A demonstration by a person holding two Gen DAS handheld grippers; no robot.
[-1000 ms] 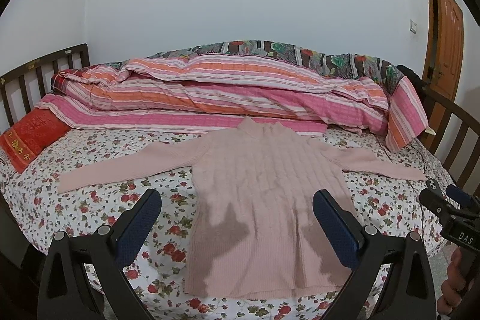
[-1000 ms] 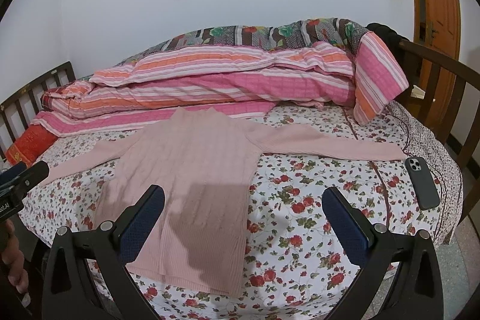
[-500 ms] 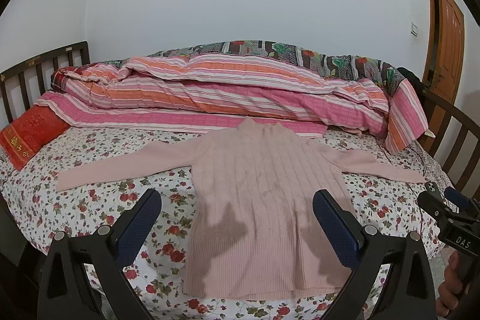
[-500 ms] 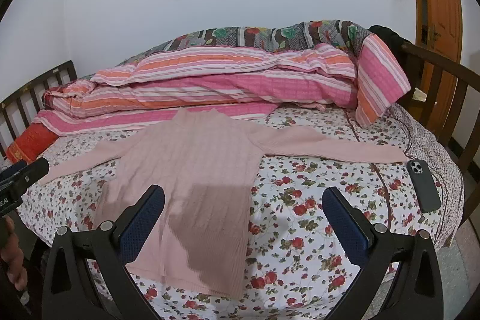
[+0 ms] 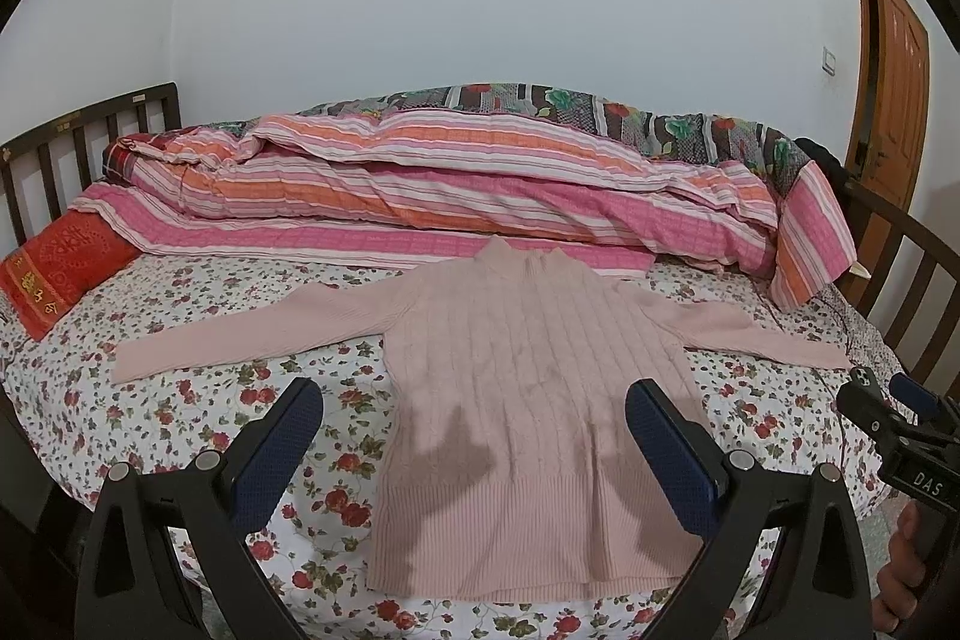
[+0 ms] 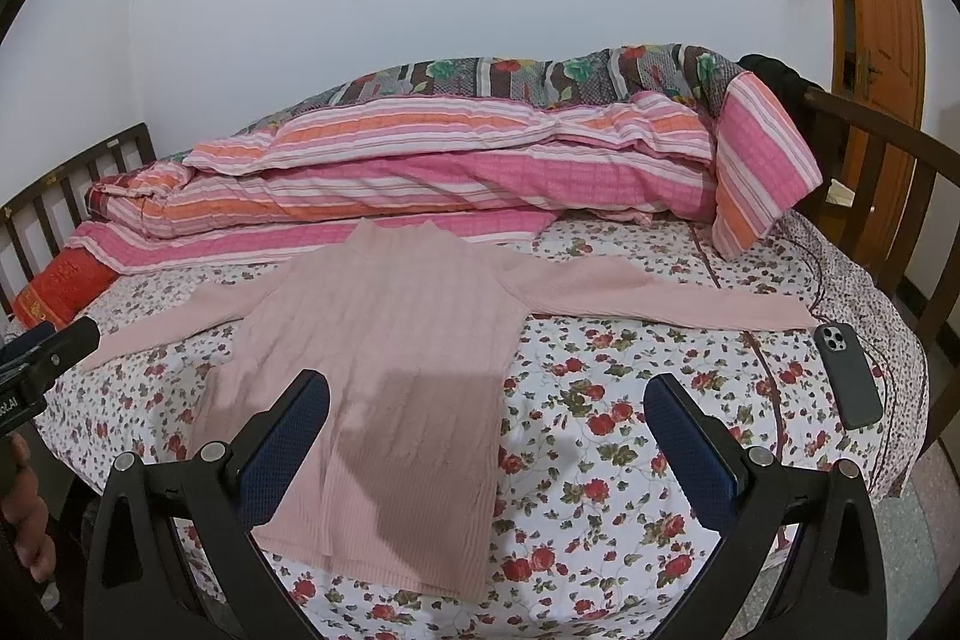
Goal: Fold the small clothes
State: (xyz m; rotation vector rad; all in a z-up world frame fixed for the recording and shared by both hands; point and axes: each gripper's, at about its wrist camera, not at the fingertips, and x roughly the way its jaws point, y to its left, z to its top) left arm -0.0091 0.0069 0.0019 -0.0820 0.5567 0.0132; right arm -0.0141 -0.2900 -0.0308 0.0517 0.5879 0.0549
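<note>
A pale pink knitted sweater (image 5: 528, 388) lies flat on the floral bedsheet (image 5: 198, 400), sleeves spread left and right, hem toward me. It also shows in the right wrist view (image 6: 384, 340). My left gripper (image 5: 474, 418) is open and empty, hovering above the lower half of the sweater. My right gripper (image 6: 489, 412) is open and empty, hovering over the sweater's right edge and the sheet. The right gripper's tip shows at the right edge of the left wrist view (image 5: 894, 424).
A rolled striped pink and orange quilt (image 5: 456, 196) lies along the back of the bed. A red pillow (image 5: 57, 268) sits at the left. A dark phone (image 6: 849, 376) lies on the sheet at the right. Wooden bed rails (image 6: 888, 172) stand on both sides.
Both views have risen and tilted slightly, so the sweater sits a little lower and closer. Both grippers stay open; the sweater has not moved.
</note>
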